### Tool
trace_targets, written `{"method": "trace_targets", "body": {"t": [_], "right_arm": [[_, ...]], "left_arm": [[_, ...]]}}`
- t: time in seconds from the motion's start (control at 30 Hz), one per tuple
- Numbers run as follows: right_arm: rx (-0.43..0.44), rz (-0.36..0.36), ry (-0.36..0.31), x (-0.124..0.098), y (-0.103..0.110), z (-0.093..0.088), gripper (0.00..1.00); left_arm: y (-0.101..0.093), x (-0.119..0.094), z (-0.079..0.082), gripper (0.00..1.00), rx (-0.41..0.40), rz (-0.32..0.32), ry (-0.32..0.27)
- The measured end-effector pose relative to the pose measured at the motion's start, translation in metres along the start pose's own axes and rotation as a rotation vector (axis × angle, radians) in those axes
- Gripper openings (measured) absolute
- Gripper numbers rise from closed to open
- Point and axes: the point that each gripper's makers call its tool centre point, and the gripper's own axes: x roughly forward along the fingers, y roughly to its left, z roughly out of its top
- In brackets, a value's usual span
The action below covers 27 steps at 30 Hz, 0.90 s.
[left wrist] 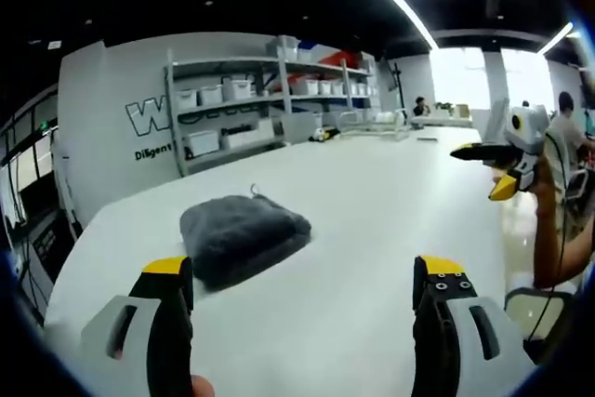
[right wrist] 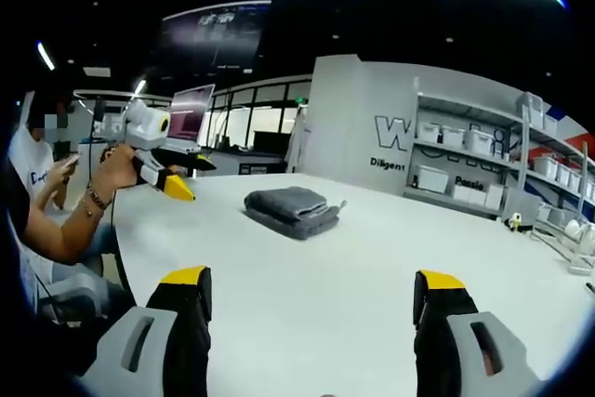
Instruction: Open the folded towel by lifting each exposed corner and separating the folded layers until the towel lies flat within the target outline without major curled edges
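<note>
A dark grey towel [left wrist: 244,234] lies folded in a thick square on the white table [left wrist: 372,202], a small loop tag at its far edge. My left gripper [left wrist: 305,271] hovers open just short of it, jaws wide apart, towel ahead and slightly left. Off to the right, the right gripper [left wrist: 483,171] is held above the table edge. In the right gripper view the towel [right wrist: 293,209] sits farther off, beyond my open right gripper [right wrist: 312,278]. A hand holds the left gripper [right wrist: 192,177] at the left, jaws parted.
Metal shelves [left wrist: 251,99] with white bins stand against the wall behind the table. A chair [left wrist: 544,309] sits at the table's right edge. People sit at the back [left wrist: 567,118], and one person [right wrist: 37,165] sits at the left. A wire rack [right wrist: 567,239] stands on the table.
</note>
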Motion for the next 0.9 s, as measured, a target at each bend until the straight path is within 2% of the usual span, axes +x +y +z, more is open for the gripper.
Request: {"method": "trace_targets", "body": {"t": [0.27,0.4,0.47,0.8,0.9], "right_arm": [[-0.004,-0.014,-0.002,-0.003,-0.002,0.001,0.9],[-0.011,-0.011,-0.002,-0.005,-0.001,0.001,0.9],[-0.013,-0.014,0.0,-0.005,-0.001,0.001,0.9],[-0.015,-0.008,0.011,-0.006,0.001,-0.003,0.9],[-0.021,-0.012,0.011,-0.007,0.0,-0.002,0.9]], "left_arm": [[0.005,0.014,0.005,0.97,0.002,-0.007,0.015],[0.01,0.025,0.004,0.97,0.023,0.006,0.051],[0.005,0.028,0.003,0.97,0.022,-0.017,0.067],[0.006,0.035,0.015,0.97,-0.01,-0.031,0.035],[0.009,0.041,0.018,0.97,0.006,-0.019,0.045]]}}
